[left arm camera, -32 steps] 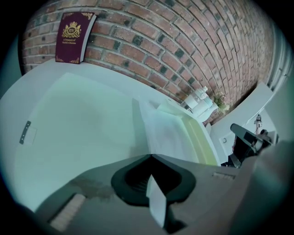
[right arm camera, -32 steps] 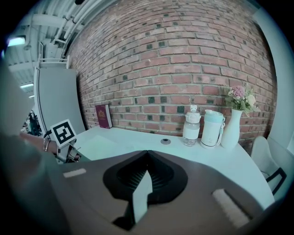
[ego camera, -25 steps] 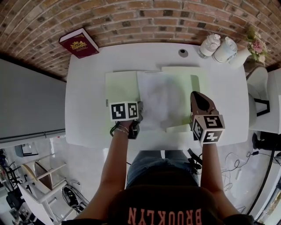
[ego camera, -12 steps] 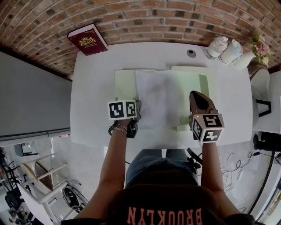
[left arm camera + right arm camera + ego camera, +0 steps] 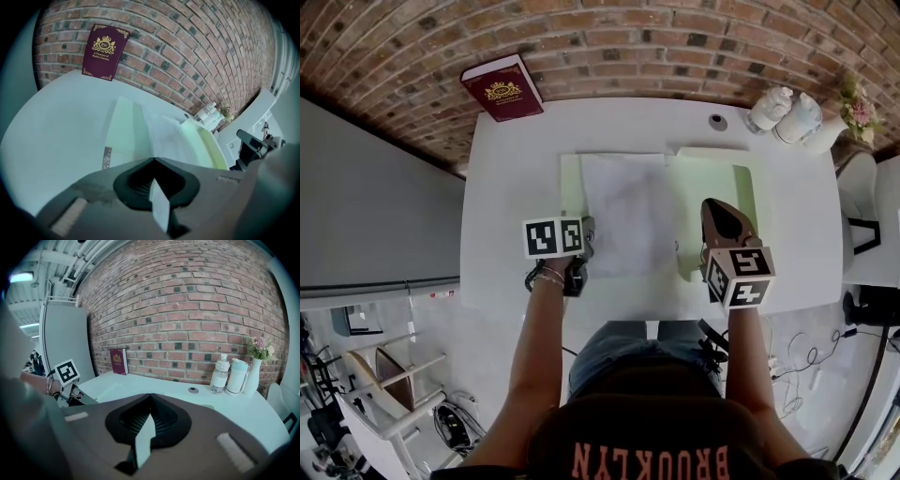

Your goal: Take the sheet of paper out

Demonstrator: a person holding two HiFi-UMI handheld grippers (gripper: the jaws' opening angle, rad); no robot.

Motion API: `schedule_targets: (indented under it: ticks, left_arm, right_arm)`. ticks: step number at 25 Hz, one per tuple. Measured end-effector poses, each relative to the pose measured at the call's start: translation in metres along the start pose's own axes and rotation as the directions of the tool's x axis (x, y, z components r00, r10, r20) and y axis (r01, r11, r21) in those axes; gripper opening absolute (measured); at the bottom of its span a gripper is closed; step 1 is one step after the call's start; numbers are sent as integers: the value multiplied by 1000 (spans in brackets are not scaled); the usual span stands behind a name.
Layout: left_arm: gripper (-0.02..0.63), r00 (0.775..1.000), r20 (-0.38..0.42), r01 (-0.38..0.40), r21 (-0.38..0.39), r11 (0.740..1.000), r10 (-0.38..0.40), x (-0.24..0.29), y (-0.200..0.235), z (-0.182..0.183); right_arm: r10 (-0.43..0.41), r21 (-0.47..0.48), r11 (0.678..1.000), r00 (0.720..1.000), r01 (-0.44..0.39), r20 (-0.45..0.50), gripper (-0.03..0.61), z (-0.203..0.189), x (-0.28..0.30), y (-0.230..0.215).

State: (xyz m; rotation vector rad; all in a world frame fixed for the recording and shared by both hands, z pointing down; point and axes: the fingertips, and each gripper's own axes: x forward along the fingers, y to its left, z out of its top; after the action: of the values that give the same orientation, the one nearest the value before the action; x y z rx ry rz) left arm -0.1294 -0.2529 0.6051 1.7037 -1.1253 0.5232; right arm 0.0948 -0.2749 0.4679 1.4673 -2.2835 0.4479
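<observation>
Left gripper (image 5: 588,228) pinches the white paper sheet (image 5: 623,211) lying in the open pale-green folder (image 5: 712,173). Right gripper (image 5: 712,204) is clamped on the folder's edge, though the contact is mostly hidden.

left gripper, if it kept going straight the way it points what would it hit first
Likely the sheet of paper: the left gripper is shut on its near edge and tilts down over it, with the green folder and the white table right beneath. Depth is hard to judge.
</observation>
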Motion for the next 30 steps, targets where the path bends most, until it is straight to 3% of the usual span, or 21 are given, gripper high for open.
schedule_targets:
  ticks: [11, 19, 27, 30]
  left_arm:
    - [2, 995, 96, 5, 53, 999, -10, -34, -21, 20]
    - [2, 985, 175, -40, 161, 986, 12, -74, -61, 26]
    - [2, 962, 274, -67, 237, 969, 0, -110, -98, 31]
    - [2, 943, 334, -103, 287, 952, 1, -128, -112, 38]
  right_arm:
    - [27, -28, 999, 999, -27, 27, 2, 7, -13, 10]
    - [50, -38, 998, 996, -47, 70, 2, 21, -41, 7]
    - [52, -49, 998, 990, -46, 133, 2, 34, -70, 11]
    - [45, -53, 998, 986, -37, 163, 2, 39, -83, 12]
